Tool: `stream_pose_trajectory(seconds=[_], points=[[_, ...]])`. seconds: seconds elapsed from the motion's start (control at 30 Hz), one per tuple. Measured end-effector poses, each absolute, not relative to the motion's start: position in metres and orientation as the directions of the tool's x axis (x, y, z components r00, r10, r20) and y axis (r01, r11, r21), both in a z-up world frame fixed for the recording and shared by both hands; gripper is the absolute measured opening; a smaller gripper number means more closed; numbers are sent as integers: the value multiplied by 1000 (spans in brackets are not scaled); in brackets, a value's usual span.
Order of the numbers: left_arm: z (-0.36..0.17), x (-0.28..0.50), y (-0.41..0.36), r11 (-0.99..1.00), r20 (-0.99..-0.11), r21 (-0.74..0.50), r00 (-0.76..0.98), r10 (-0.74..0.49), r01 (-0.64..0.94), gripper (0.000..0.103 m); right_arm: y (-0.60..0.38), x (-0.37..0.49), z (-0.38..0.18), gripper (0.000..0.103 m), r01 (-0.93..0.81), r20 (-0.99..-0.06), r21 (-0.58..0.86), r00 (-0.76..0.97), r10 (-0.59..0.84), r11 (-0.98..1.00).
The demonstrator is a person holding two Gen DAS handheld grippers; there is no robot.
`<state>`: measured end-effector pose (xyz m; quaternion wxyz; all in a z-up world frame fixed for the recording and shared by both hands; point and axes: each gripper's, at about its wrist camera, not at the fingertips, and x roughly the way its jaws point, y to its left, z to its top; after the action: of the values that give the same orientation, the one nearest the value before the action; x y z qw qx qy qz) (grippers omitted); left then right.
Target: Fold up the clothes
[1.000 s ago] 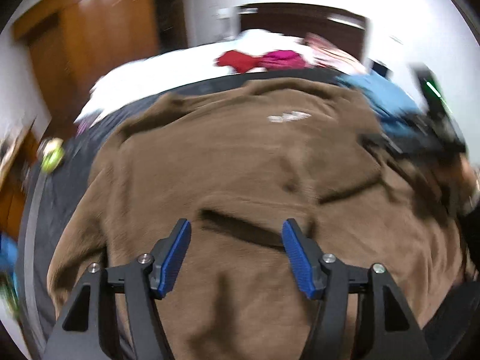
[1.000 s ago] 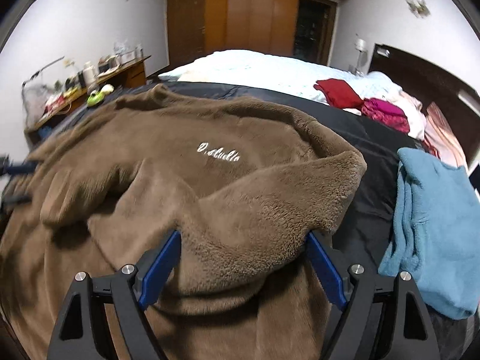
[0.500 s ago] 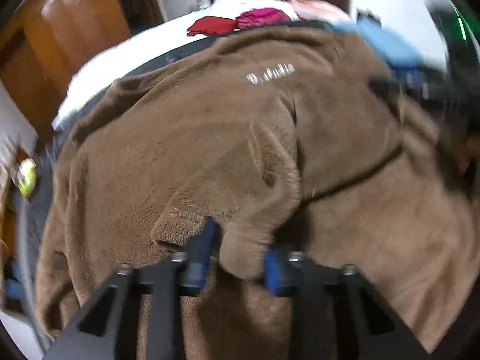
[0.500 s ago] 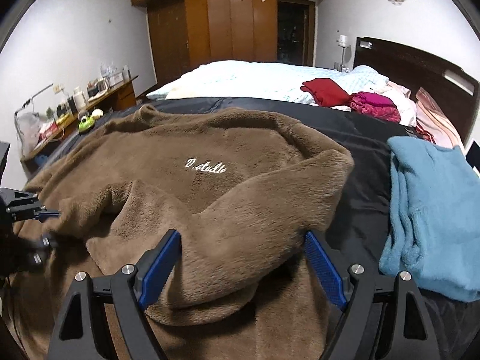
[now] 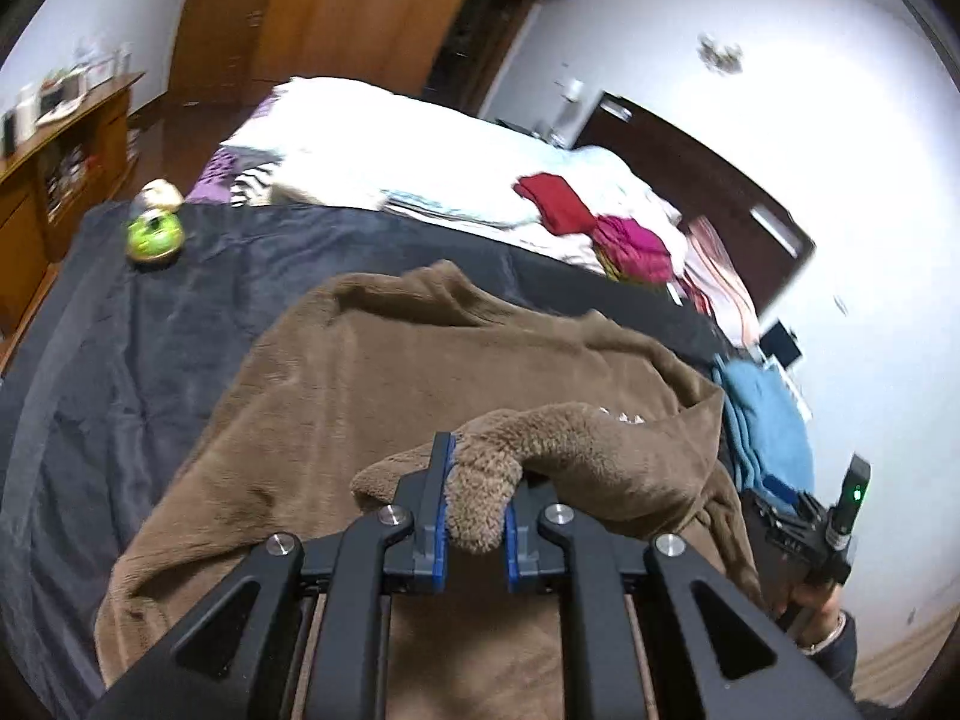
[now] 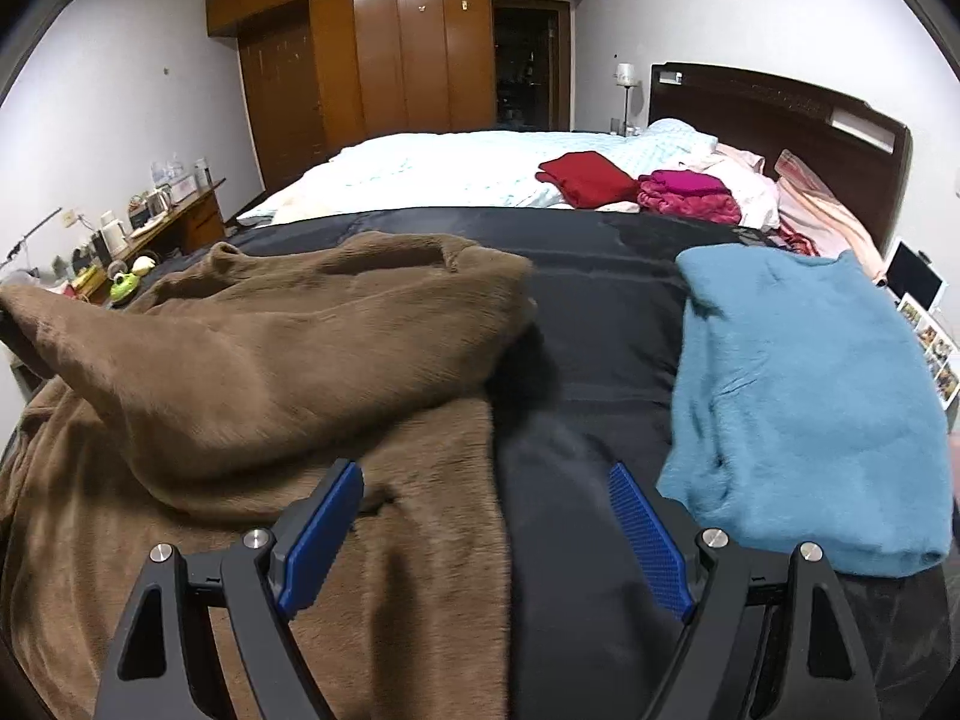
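Two hand-held grippers: both point down at a slant over the bed, each seen from its own wrist camera.
Dresser: a wooden surface (image 6: 174, 222) along the left wall, crowded with small items too small to tell apart.
Green toy: a round green thing (image 5: 153, 237) lies on the dark blanket near the bed's left corner, well apart from the brown sweater.
Dark blanket: spread across the near part of the bed (image 6: 588, 324), under both sweaters.
Brown sweater: a fluffy brown sweater (image 5: 384, 372) lies on the dark blanket, left of the blue one; its right sleeve is folded across the body, and white lettering peeks out from behind the lifted sleeve.
Left hand-held gripper: the left hand-held gripper (image 5: 477, 507) has its blue pads pressed tight on the cuff end of the left sleeve (image 5: 570, 438); the sleeve is raised off the sweater's body and arches away to the right.
Right hand-held gripper: the right hand-held gripper (image 6: 486, 534) stands wide apart with nothing between its pads, low over the sweater's right edge, where brown fleece meets the blanket.
Person's hand: a hand (image 5: 816, 606) in a dark sleeve grips the right tool at the right edge of the left view.
Blue sweater: a folded blue sweater (image 6: 804, 396) lies right of the brown one, apart from it.
Far bedding: white cover (image 6: 444, 171) with a red garment (image 6: 588, 177) and a pink one (image 6: 687, 195) just beside it.
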<state>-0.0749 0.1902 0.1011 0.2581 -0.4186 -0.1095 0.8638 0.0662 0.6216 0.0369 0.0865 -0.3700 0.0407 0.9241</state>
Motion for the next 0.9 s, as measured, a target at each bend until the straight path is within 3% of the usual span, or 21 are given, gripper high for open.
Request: stream_pose_trajectory(seconds=[0.2,0.4,0.57,0.67,0.8,0.9], points=[[85,-87,177,-848,-691,-434,-493,529,-303,15,598,36,49,86,-103,-685,-89,-715,136,-991],[77,-104,181,-854,-703,-433,-484,521,-289,15,575,-29,27,86,83,-790,-39,-613,-20,-996],[75,-129,178,-865,-710,-431,-495,501,-256,15,602,-67,11,86,-106,-773,-182,-599,209,-978],[61,-149,183,-877,-743,-418,-467,480,-236,15,626,-75,10,86,-182,-767,-142,-601,224,-973],[31,-177,200,-921,-813,-338,-433,390,-196,24,638,-74,8,86,-248,-740,-205,-594,316,-947],[13,-197,206,-949,-853,-277,-416,314,-149,45,652,-71,10,86,-327,-713,-247,-576,400,-912]])
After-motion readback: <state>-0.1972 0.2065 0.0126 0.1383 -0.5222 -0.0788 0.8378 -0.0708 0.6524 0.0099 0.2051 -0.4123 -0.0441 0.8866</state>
